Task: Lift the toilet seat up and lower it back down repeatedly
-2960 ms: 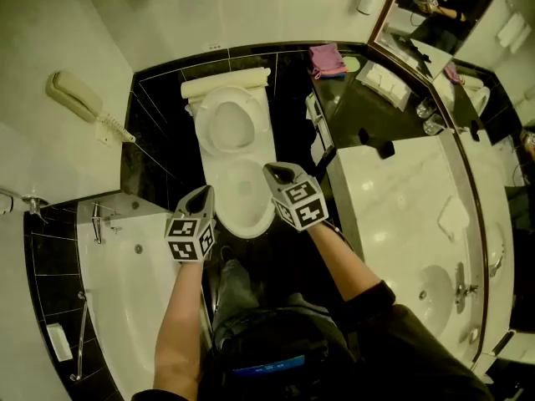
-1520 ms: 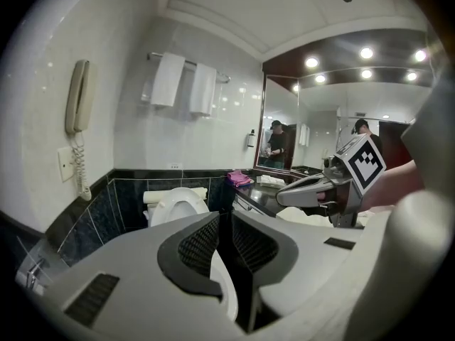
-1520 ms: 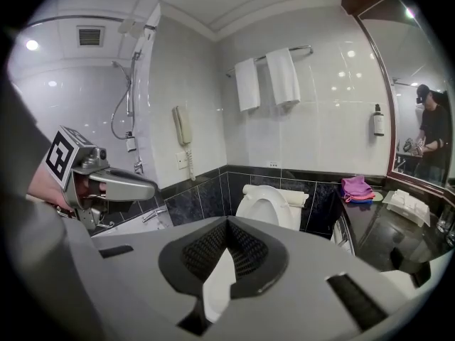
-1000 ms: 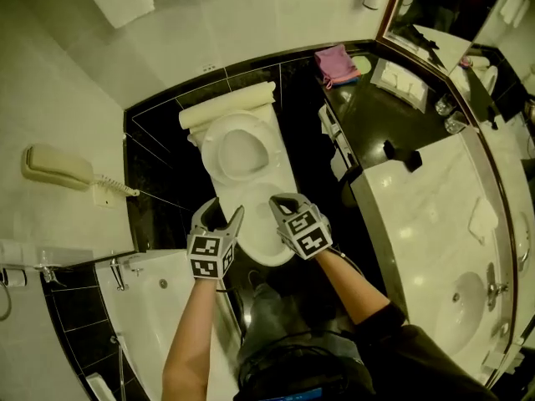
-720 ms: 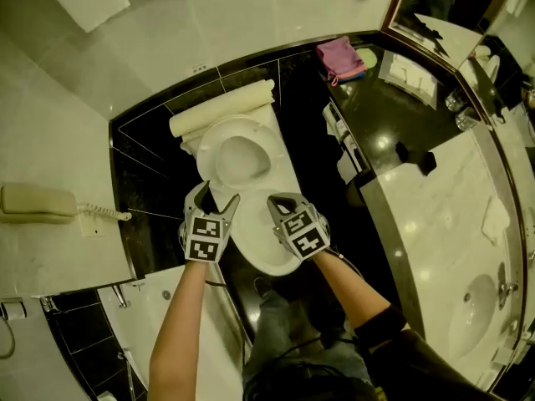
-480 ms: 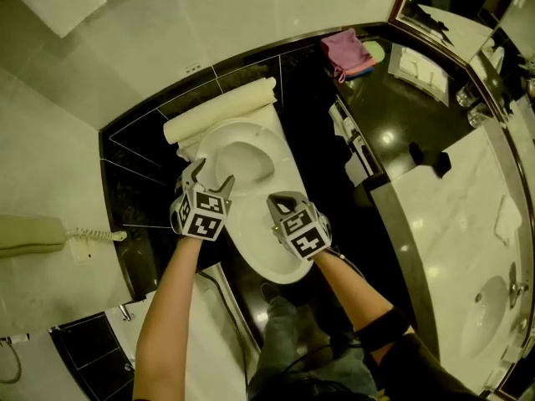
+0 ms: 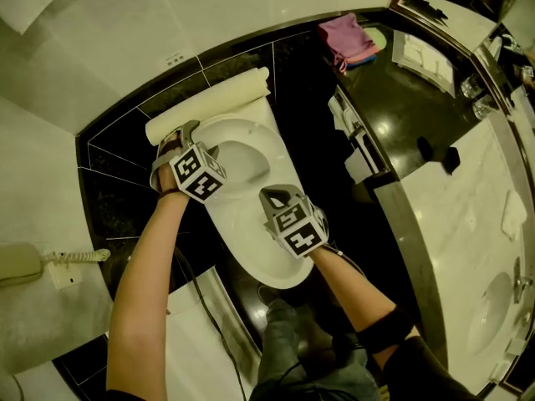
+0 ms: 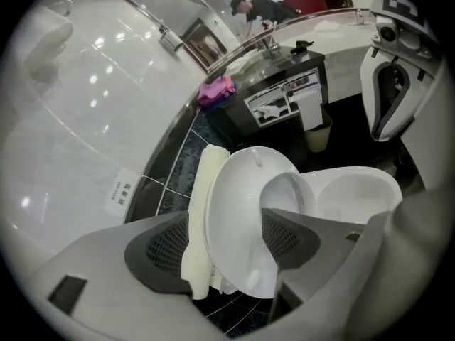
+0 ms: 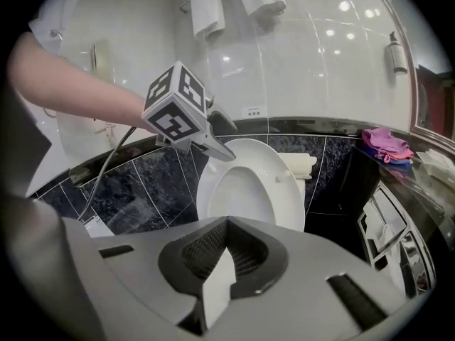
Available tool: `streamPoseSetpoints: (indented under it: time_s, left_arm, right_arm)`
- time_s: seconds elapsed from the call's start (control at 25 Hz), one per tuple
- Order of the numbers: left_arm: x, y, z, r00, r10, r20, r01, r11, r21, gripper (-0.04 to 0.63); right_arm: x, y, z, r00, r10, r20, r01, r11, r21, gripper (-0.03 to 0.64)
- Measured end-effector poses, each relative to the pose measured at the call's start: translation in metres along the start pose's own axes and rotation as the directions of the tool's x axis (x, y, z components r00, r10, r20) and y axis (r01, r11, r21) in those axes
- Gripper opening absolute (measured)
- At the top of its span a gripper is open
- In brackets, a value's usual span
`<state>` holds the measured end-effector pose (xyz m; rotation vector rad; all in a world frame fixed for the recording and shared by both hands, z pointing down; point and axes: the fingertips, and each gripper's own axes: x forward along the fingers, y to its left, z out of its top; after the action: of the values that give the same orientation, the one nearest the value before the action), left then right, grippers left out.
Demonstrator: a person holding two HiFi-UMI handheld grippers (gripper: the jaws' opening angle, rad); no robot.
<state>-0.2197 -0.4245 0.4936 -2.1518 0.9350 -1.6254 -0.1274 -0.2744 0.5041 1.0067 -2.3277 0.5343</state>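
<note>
Between the jaws of the left tongs [image 7: 178, 130], which have just been opening and stand wide, sits the upper rim of the white oval plastic toilet seat [image 9: 290, 197]; no pad clearly presses on it. That seat stands upright, leaning back toward the cream roll-shaped piece [image 7: 209, 103] behind it. Nearer the person, the right tongs [image 7: 274, 195] are closed on nothing and hang above the white ceramic bowl [image 7: 259, 261], well short of the seat. I judge the lowering step is starting: next the left tongs need to close on the rim and swing it forward and down gently, with the right tongs kept out of its path
</note>
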Motion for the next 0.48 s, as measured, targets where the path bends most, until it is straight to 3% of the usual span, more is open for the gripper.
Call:
streamPoseSetpoints:
  time_s: [0.08, 0.2, 0.24, 0.48]
  left_arm:
    - [0.010, 0.007, 0.002, 1.000, 0.005, -0.003, -0.005, 1.000, 0.016, 0.296]
    - [0.017, 0.015, 0.004, 1.000, 0.025, -0.008, -0.025, 0.999, 0.040, 0.133]
    - [0.017, 0.015, 0.004, 0.999, 0.030, -0.010, -0.030, 0.999, 0.041, 0.106]
    - [0.017, 0.014, 0.005, 0.999, 0.038, -0.011, -0.038, 0.999, 0.000, 0.101]
  right_arm:
    - [0.006, -0.002, -0.004, 1.000, -0.001, -0.003, 0.001, 1.000, 0.005, 0.017]
    - [0.012, -0.005, -0.011, 1.000, -0.001, -0.007, 0.001, 1.000, 0.015, 0.017]
    - [0.013, -0.005, -0.013, 1.000, -0.001, -0.009, 0.001, 1.000, 0.018, 0.017]
    - [0.015, -0.008, -0.024, 1.000, -0.003, -0.023, 0.004, 0.999, 0.034, 0.017]
